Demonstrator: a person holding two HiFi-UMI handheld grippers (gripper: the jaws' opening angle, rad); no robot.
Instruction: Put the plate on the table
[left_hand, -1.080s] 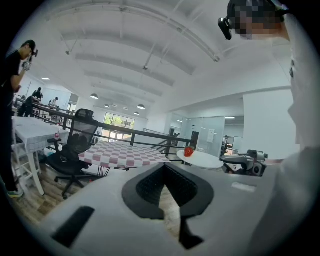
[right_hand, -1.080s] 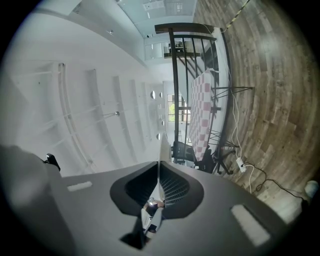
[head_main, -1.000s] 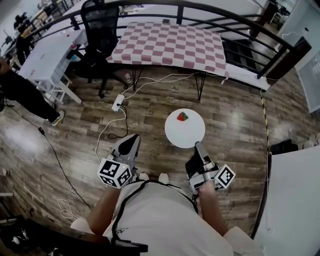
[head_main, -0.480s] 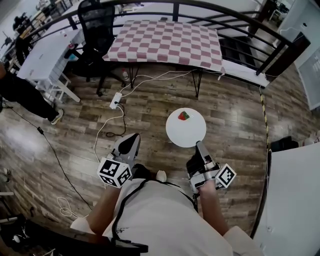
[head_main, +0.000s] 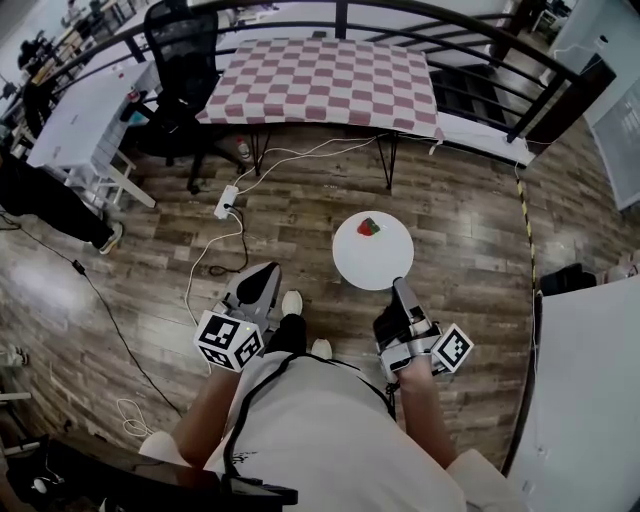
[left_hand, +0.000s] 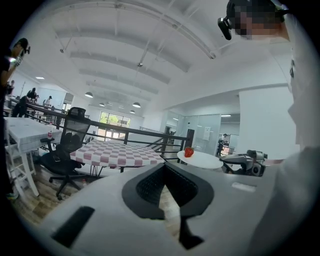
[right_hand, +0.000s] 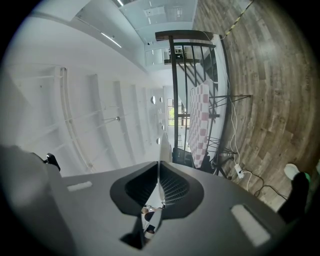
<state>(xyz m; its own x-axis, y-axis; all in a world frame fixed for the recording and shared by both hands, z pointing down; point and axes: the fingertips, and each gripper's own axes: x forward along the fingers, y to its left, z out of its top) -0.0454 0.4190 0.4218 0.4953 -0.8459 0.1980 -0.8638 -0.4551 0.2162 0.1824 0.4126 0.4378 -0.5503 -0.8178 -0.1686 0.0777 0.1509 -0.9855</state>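
A white round plate (head_main: 373, 258) with a small red item (head_main: 368, 227) on it hangs level above the wooden floor. My right gripper (head_main: 400, 288) is shut on the plate's near rim. In the right gripper view the plate (right_hand: 158, 172) shows edge-on as a thin line clamped between the jaws. The table with the red-and-white checked cloth (head_main: 320, 85) stands ahead, beyond the plate. My left gripper (head_main: 264, 276) is shut and holds nothing, to the left of the plate. From the left gripper view the plate (left_hand: 201, 159) and the table (left_hand: 117, 154) lie ahead.
A black office chair (head_main: 190, 50) and a white desk (head_main: 85, 105) stand left of the table. A power strip with cables (head_main: 228, 200) lies on the floor before it. A black railing (head_main: 470, 35) runs behind. A person's leg (head_main: 50, 195) is at far left.
The whole scene has slid toward me: the table is nearer and the plate and both grippers have moved forward with it. A foot now shows between the grippers.
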